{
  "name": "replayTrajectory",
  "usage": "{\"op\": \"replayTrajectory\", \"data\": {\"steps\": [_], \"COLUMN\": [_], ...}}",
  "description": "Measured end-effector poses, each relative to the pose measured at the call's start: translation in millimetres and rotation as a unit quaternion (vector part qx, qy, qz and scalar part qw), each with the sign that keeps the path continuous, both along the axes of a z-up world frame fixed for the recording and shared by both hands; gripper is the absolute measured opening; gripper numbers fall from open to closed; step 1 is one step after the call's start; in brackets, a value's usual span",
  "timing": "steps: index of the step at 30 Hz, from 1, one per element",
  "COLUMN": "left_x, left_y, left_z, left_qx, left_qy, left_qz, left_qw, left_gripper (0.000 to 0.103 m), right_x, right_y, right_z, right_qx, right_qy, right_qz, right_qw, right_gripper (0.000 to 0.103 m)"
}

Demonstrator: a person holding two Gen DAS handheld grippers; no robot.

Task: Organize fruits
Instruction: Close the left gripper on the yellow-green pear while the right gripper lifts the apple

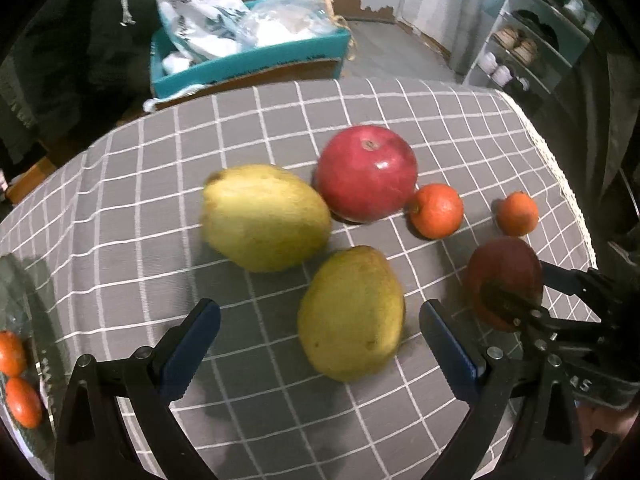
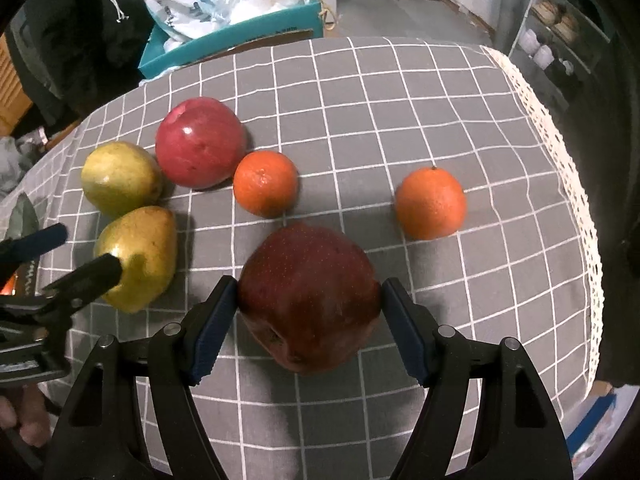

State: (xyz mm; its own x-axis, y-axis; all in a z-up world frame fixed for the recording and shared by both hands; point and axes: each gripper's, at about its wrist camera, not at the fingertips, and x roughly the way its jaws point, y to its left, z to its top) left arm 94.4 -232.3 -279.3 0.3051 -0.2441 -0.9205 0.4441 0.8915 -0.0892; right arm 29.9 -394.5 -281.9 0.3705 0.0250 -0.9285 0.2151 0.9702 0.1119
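Between the right claw's [image 2: 309, 308] blue pads sits a dark apple [image 2: 310, 292], gripped at its widest girth so the round skin cannot squirt out; both pads touch it, at nine and three o'clock of the fruit, so I judge it grasped and ready to be lifted. On the grey checked surface [image 2: 400, 92], the other fruits lie loosely by kind, which suggests sorting is under way: a brighter apple [image 2: 200, 142] at eleven o'clock of the held one, an orange [image 2: 266, 188] just beside it, a second orange [image 2: 431, 202] well apart at two o'clock, and two pears [image 2: 138, 258] side by side at nine to ten o'clock. From the left wrist view, the left claw [image 1: 320, 344] stands released, its pads wide on either side of the near pear [image 1: 352, 312] without pressing it, probably lining up for the next pick. Two small orange fruits [image 1: 16, 376] sit at the surface's left edge, perhaps already put aside.
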Motion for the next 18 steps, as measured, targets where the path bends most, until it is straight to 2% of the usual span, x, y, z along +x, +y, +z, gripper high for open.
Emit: {"op": "replayTrajectory", "data": {"steps": [8, 10, 11, 14, 16, 18], "left_x": [4, 4, 4, 2, 1, -1], "left_y": [-9, -9, -9, -9, -12, -13], "left_z": [-26, -30, -31, -27, -26, -25], "left_qx": [0.002, -0.002, -0.008, -0.033, -0.017, -0.018], "left_qy": [0.033, 0.039, 0.044, 0.043, 0.034, 0.031], "left_qz": [-0.007, -0.008, -0.01, -0.014, -0.019, -0.022], "left_qw": [0.9994, 0.9992, 0.999, 0.9984, 0.9991, 0.9991], "left_gripper": [0.098, 0.086, 0.084, 0.065, 0.065, 0.065], "right_x": [-4, -5, -5, -4, -2, -1], "right_y": [-4, -5, -4, -4, -6, -7], "right_z": [-2, -5, -6, -4, -5, -5], "right_qx": [0.025, 0.034, 0.034, 0.025, 0.031, 0.033], "right_qy": [0.002, 0.006, 0.006, -0.007, -0.01, -0.012], "right_qz": [-0.002, -0.001, 0.0, -0.003, -0.007, -0.009], "right_qw": [1.0, 0.999, 0.999, 1.0, 0.999, 0.999], "right_gripper": [0.074, 0.073, 0.073, 0.073, 0.073, 0.073]}}
